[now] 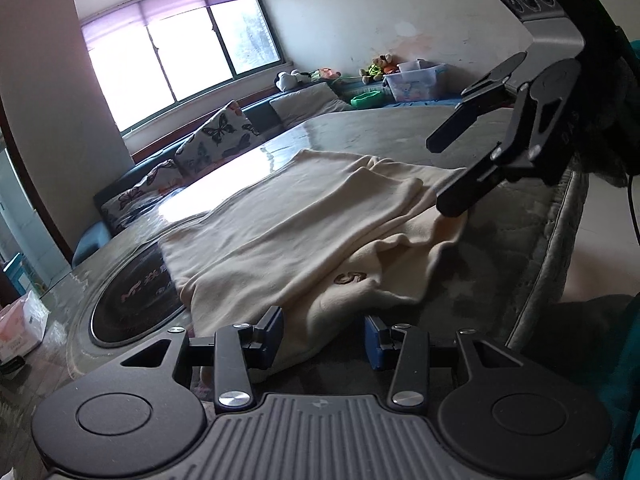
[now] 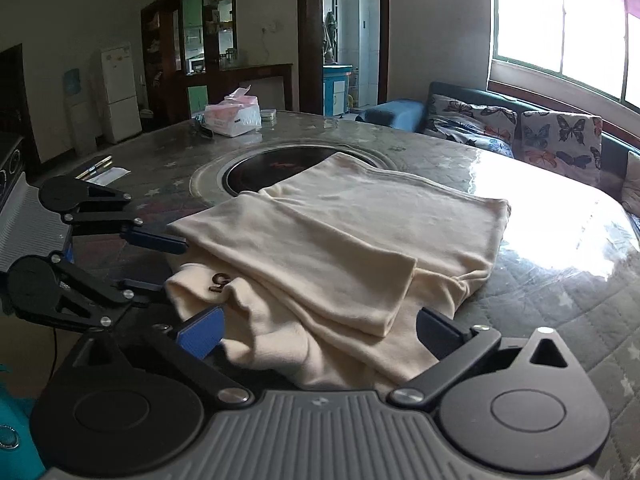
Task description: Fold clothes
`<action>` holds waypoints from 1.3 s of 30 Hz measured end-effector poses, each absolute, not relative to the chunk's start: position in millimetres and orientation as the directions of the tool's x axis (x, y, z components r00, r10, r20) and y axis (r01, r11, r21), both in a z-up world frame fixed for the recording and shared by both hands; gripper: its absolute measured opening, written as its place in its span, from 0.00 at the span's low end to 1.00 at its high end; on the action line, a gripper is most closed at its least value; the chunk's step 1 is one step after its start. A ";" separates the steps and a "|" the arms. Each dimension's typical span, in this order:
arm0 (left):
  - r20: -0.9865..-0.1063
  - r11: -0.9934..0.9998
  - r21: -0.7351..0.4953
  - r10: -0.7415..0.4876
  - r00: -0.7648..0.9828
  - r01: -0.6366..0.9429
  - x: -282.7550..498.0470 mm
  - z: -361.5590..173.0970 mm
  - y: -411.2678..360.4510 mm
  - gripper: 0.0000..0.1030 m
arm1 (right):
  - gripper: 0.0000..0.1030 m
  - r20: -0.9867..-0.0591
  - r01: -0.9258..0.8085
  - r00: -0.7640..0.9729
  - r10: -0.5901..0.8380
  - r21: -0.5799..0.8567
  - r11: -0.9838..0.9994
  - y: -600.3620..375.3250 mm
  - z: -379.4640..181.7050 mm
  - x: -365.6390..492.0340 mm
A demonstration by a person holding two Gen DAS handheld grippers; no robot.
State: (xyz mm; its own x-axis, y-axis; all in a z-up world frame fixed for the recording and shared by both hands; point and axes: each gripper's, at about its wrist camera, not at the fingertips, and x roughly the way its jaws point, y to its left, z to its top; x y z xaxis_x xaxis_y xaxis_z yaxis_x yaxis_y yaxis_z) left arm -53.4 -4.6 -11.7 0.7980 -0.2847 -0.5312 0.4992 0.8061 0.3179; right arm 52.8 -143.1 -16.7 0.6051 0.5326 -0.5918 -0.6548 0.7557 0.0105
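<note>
A cream garment lies partly folded on the round table, one sleeve laid across its body. A small brown logo shows on the bunched end nearest me. My left gripper is open, and that bunched edge lies between its fingers. My right gripper is open wide at the opposite side of the same end, with the cloth's edge between its blue pads. Neither gripper has closed on the fabric.
A round black hob is set into the table's middle, partly under the garment. A pink tissue pack and pens on paper lie on the far side. A sofa with butterfly cushions stands under the window.
</note>
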 end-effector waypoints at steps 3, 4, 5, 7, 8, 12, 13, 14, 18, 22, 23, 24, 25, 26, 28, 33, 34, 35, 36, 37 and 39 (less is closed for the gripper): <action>-0.527 0.798 0.324 -0.293 0.798 0.507 -51.4 -12.9 -7.8 0.44 | 1.00 -0.579 -0.662 0.597 0.555 0.035 0.749 -143.3 -19.6 51.8; -0.525 0.796 0.326 -0.296 0.798 0.510 -50.8 -13.3 -8.9 0.44 | 1.00 -0.574 -0.665 0.594 0.564 0.044 0.746 -143.4 -20.6 51.7; -0.524 0.793 0.328 -0.299 0.798 0.513 -50.1 -13.7 -10.0 0.44 | 1.00 -0.570 -0.666 0.590 0.572 0.056 0.744 -144.0 -21.1 52.0; -0.520 0.787 0.334 -0.306 0.798 0.519 -49.3 -14.7 -12.2 0.43 | 1.00 -0.569 -0.675 0.578 0.584 0.068 0.735 -144.2 -20.5 52.3; -0.518 0.784 0.336 -0.310 0.798 0.522 -49.0 -15.2 -13.2 0.43 | 1.00 -0.574 -0.678 0.577 0.582 0.060 0.732 -143.2 -19.8 51.9; -0.513 0.784 0.328 -0.321 0.796 0.527 -48.4 -15.9 -15.1 0.43 | 1.00 -0.597 -0.698 0.559 0.576 0.038 0.716 -139.8 -20.1 48.5; -0.513 0.784 0.326 -0.323 0.795 0.529 -47.7 -16.1 -15.3 0.41 | 1.00 -0.601 -0.703 0.552 0.577 0.036 0.711 -139.3 -20.9 47.7; -0.513 0.782 0.325 -0.327 0.794 0.532 -47.4 -16.2 -15.6 0.38 | 1.00 -0.607 -0.707 0.548 0.576 0.032 0.707 -138.6 -21.5 46.4; -0.507 0.780 0.322 -0.336 0.794 0.536 -46.8 -15.6 -16.1 0.30 | 1.00 -0.617 -0.725 0.545 0.568 -0.006 0.689 -135.7 -24.0 40.6; -0.497 0.799 0.286 -0.348 0.795 0.529 -43.0 -10.4 -13.5 0.18 | 1.00 -0.619 -0.727 0.559 0.552 -0.047 0.685 -133.1 -26.1 37.5; -0.494 0.803 0.280 -0.350 0.796 0.527 -42.0 -8.6 -13.3 0.16 | 1.00 -0.619 -0.727 0.562 0.549 -0.053 0.685 -132.5 -26.3 37.3; -0.491 0.807 0.272 -0.352 0.797 0.524 -40.8 -6.7 -12.9 0.15 | 1.00 -0.621 -0.729 0.561 0.548 -0.057 0.682 -132.0 -26.3 37.6; -0.487 0.812 0.262 -0.355 0.798 0.521 -39.2 -4.4 -12.3 0.11 | 1.00 -0.620 -0.732 0.562 0.547 -0.065 0.678 -131.0 -26.1 37.8; -0.483 0.817 0.253 -0.357 0.799 0.518 -37.7 -2.1 -11.7 0.11 | 1.00 -0.619 -0.734 0.565 0.546 -0.075 0.675 -129.9 -25.9 37.9; -0.476 0.826 0.238 -0.359 0.803 0.510 -34.4 2.1 -10.7 0.10 | 0.98 -0.616 -0.737 0.571 0.543 -0.094 0.670 -127.6 -25.5 38.1; -0.463 0.844 0.210 -0.359 0.810 0.494 -23.8 9.2 -9.2 0.09 | 0.87 -0.628 -0.748 0.578 0.521 -0.153 0.645 -119.8 -28.7 40.3; -0.461 0.846 0.206 -0.360 0.811 0.492 -22.3 10.2 -9.2 0.09 | 0.79 -0.634 -0.751 0.577 0.515 -0.163 0.640 -117.9 -30.1 41.3; -0.460 0.846 0.204 -0.361 0.811 0.492 -20.8 10.8 -9.3 0.09 | 0.76 -0.638 -0.753 0.577 0.509 -0.175 0.635 -115.7 -31.5 42.3; -0.461 0.846 0.204 -0.361 0.811 0.492 -19.8 11.0 -9.5 0.09 | 0.76 -0.640 -0.753 0.581 0.503 -0.187 0.631 -114.0 -32.4 43.1; -0.462 0.846 0.203 -0.361 0.810 0.493 -18.8 11.1 -9.6 0.09 | 0.74 -0.639 -0.752 0.586 0.498 -0.199 0.629 -112.5 -33.1 43.9; -0.466 0.844 0.202 -0.364 0.806 0.497 -19.1 10.4 -9.7 0.09 | 0.71 -0.636 -0.752 0.592 0.495 -0.214 0.624 -109.9 -33.8 46.2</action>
State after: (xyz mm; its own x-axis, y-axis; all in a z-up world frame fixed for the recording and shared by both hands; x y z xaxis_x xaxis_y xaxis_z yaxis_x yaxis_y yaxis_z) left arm -19.1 -9.7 10.4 0.8064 -0.3635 -0.4664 0.4971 0.8440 0.2016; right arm 46.2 -109.9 -33.8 0.5919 0.4952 -0.6359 -0.7519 0.6236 -0.2142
